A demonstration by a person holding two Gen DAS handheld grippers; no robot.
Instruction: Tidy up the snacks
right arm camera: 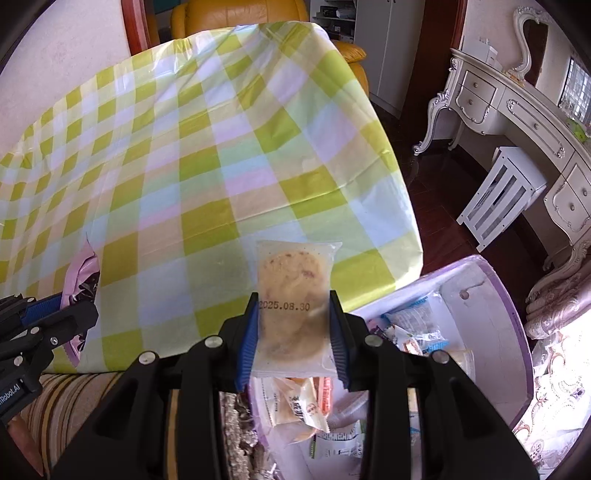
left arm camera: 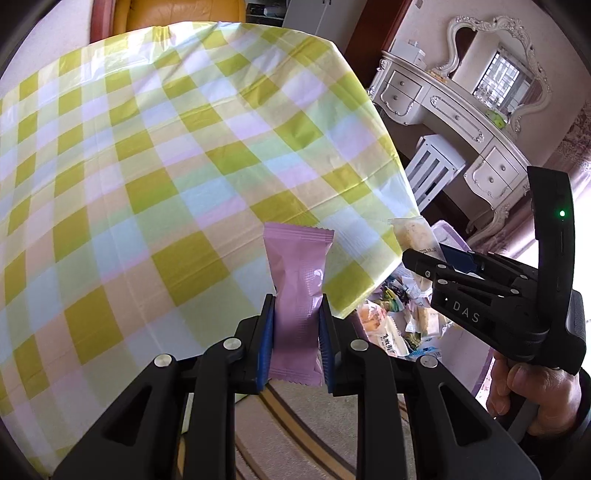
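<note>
My left gripper [left arm camera: 296, 325] is shut on a pink snack packet [left arm camera: 297, 295] and holds it upright over the near edge of the checked table [left arm camera: 147, 166]. My right gripper [right arm camera: 293, 332] is shut on a clear packet with a round biscuit [right arm camera: 291, 295], stamped 2025.08.30, above the table's near right corner. The right gripper [left arm camera: 424, 258] also shows in the left wrist view, with its biscuit packet [left arm camera: 412, 232]. The left gripper [right arm camera: 66, 306] and its pink packet [right arm camera: 83, 280] show at the left of the right wrist view.
A pale purple box [right arm camera: 498, 295] holding several loose snack packets [right arm camera: 303, 402] sits below the table's right corner. A striped rug [right arm camera: 74, 398] lies under me. A white dressing table [right arm camera: 517, 110] and a white stool [right arm camera: 498, 192] stand to the right. A yellow armchair [right arm camera: 240, 14] is behind the table.
</note>
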